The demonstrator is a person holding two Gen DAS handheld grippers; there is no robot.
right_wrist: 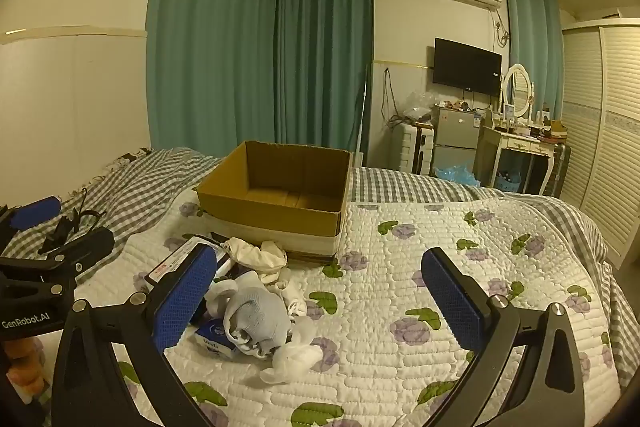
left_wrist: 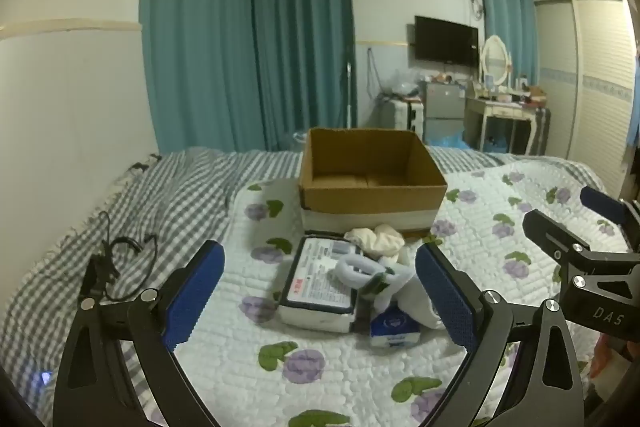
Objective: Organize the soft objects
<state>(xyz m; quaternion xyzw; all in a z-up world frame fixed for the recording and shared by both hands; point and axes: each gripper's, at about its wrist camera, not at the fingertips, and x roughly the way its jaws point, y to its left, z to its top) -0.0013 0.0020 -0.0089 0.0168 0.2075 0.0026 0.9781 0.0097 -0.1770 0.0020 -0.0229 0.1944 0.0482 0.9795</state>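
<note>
An open, empty cardboard box [left_wrist: 372,183] [right_wrist: 276,195] stands on the quilted bed. In front of it lies a pile of soft things: a cream cloth [left_wrist: 378,238] [right_wrist: 260,254], white socks [left_wrist: 384,281] and a pale blue sock [right_wrist: 256,315], mixed with a white printed box [left_wrist: 320,283] and a small blue tissue pack [left_wrist: 394,331] [right_wrist: 214,337]. My left gripper [left_wrist: 320,297] is open, above the pile. My right gripper [right_wrist: 320,301] is open and empty, to the right of the pile; it also shows in the left wrist view [left_wrist: 568,223].
The bed has a floral quilt [right_wrist: 420,267] over a grey checked sheet [left_wrist: 120,211]. A black cable and headset [left_wrist: 120,267] lie on the sheet at left. Teal curtains, a dressing table and a wardrobe stand beyond the bed.
</note>
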